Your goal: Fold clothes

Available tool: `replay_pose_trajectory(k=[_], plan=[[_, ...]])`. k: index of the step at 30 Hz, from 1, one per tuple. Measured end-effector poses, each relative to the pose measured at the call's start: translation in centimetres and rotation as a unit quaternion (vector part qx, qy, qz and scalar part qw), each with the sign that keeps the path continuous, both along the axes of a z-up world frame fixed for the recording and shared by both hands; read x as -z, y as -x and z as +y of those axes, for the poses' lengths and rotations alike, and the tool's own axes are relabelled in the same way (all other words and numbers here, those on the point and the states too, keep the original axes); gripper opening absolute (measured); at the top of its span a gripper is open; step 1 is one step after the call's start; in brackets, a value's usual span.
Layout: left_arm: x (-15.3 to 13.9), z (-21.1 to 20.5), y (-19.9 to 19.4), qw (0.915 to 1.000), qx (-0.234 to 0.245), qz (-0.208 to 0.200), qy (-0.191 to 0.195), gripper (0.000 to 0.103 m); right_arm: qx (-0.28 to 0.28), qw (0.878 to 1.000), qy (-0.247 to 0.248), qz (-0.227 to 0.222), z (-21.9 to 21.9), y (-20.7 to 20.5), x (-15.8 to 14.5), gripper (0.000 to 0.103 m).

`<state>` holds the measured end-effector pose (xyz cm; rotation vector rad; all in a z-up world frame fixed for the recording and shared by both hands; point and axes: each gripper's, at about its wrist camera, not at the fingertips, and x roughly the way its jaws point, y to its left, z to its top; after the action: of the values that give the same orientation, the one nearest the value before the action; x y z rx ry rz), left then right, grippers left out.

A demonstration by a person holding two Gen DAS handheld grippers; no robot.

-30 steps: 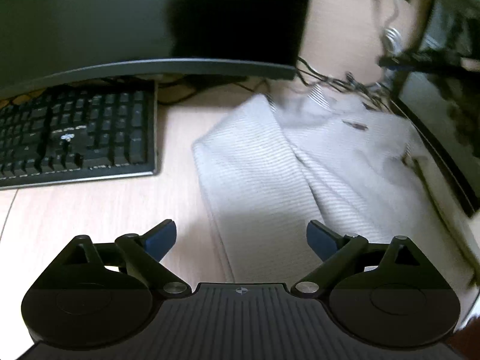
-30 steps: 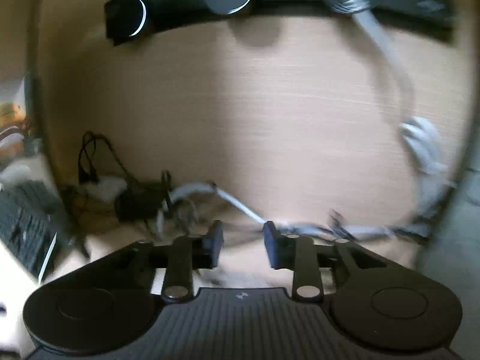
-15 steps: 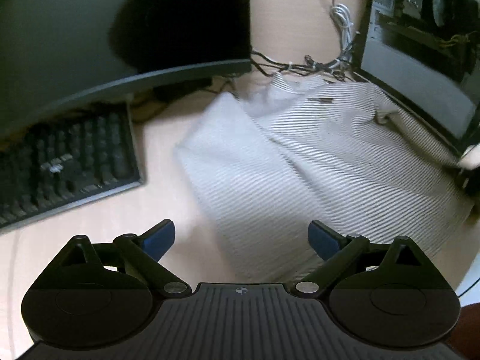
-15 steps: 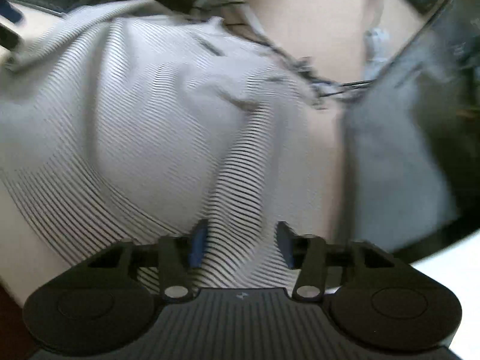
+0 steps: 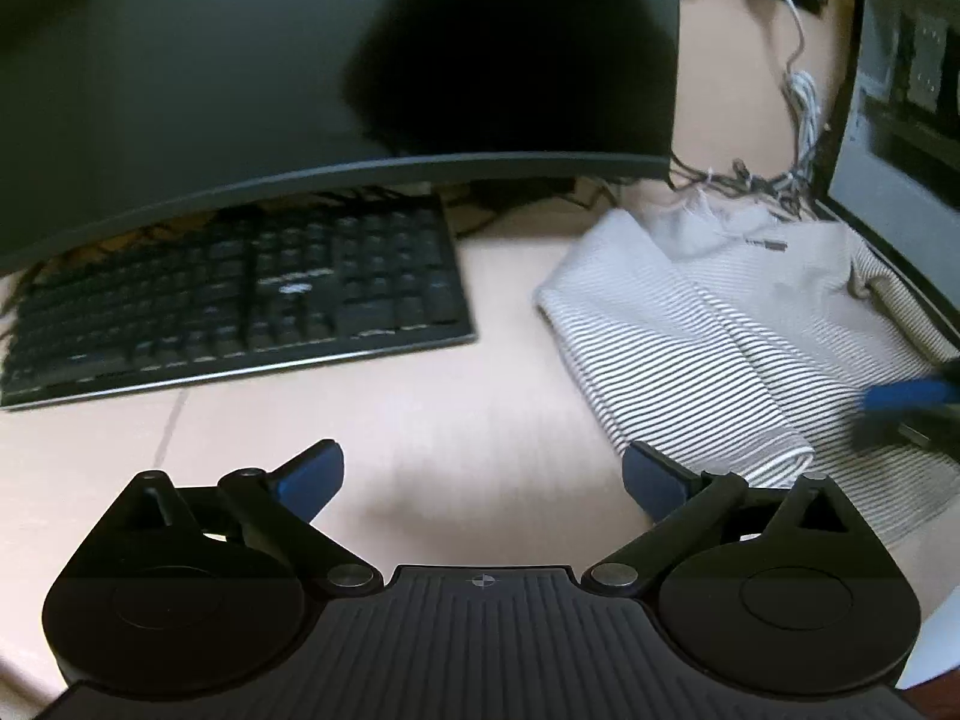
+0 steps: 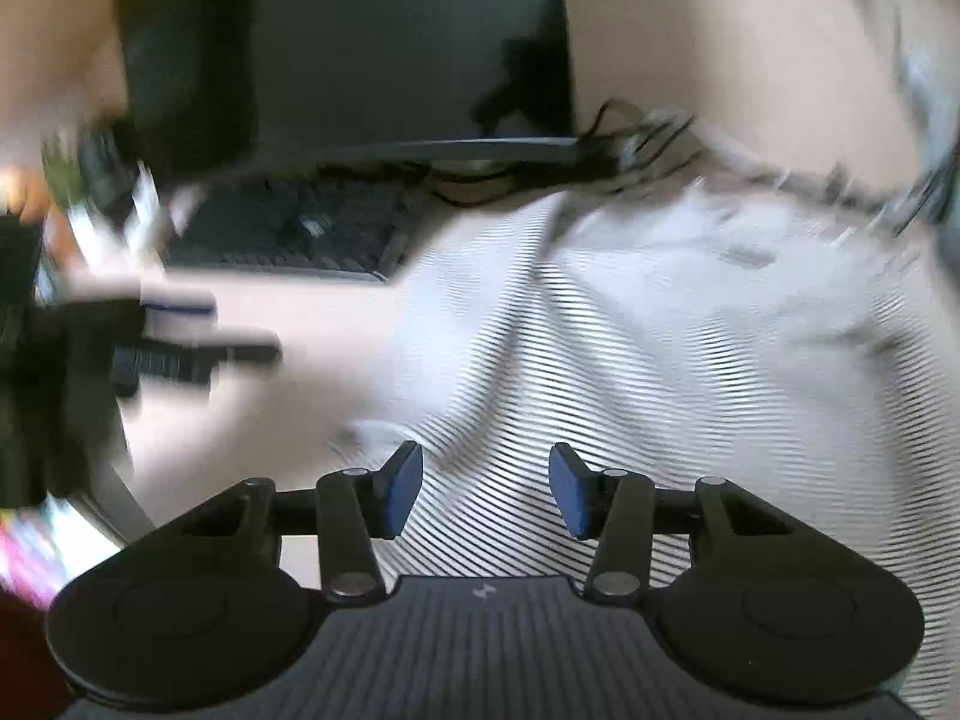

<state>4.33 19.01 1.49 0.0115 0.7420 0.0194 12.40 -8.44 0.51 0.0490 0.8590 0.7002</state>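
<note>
The left gripper (image 5: 483,477) hovers spread wide and empty over bare desk (image 5: 372,420) just left of the shirt (image 5: 708,330), likely held clear for the other hand to work. The shirt lies right of the keyboard (image 5: 240,300), one side lapped over its middle, so partly folded; right gripper (image 6: 485,489) hangs parted, gripping nothing, above its stripes, seemingly to smooth or take a hem

I am seeing a soft, finely ribbed striped cloth garment (image 5: 678,330) lying on a smooth matt light wood-grain desk (image 5: 420,420), beside a matt black plastic keyboard (image 5: 240,300) and a glossy dark monitor (image 5: 240,60).
</note>
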Motion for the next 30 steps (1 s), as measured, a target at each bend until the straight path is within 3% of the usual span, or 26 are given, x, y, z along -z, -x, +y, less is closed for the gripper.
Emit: replay_pose_trajectory(k=[4,6,9,11,13,15,16,18,21,26,30], plan=[[0.2,0.0,1.9,0.9998,0.014,0.008,0.013,0.103,0.021,0.998,-0.009,0.067,4.4,-4.2,2.3,0.045],[0.4,0.0,2.9,0.9995,0.022,0.012,0.02,0.103,-0.031,0.995,-0.053,0.074,7.4,-3.7,1.4,0.045],[0.6,0.0,4.3,0.9988,0.033,0.018,0.031,0.103,-0.113,0.982,-0.132,0.073,9.7,-2.4,-1.2,0.045],[1.0,-0.1,4.8,0.9984,0.04,0.024,0.032,0.103,-0.139,0.977,-0.155,0.051,9.8,-1.6,-3.2,0.045],[1.5,-0.4,4.7,0.9981,0.045,0.031,0.03,0.103,-0.132,0.986,-0.105,-0.014,8.6,-0.7,-4.5,0.045],[2.0,-0.5,4.5,0.9977,0.049,0.033,0.033,0.103,-0.108,0.99,-0.009,-0.087,6.6,0.6,-4.4,0.045],[2.1,-0.5,4.3,0.9975,0.053,0.033,0.034,0.103,-0.094,0.987,0.048,-0.121,5.3,1.5,-3.9,0.045],[2.4,-0.7,3.8,0.9964,0.069,0.032,0.036,0.103,-0.071,0.979,0.134,-0.134,2.6,3.3,-2.2,0.043],[3.0,-1.4,2.8,0.9936,0.1,0.04,0.036,0.103,-0.056,0.982,0.158,-0.083,0.3,5.7,-0.1,0.043],[2.7,-3.5,2.1,0.9864,0.158,0.038,0.026,0.103,-0.083,0.974,0.182,-0.103,1.7,8.4,1.0,0.043],[2.0,-4.9,1.7,0.9812,0.189,0.026,0.028,0.103,-0.133,0.957,0.218,-0.139,3.9,9.3,1.7,0.043]])
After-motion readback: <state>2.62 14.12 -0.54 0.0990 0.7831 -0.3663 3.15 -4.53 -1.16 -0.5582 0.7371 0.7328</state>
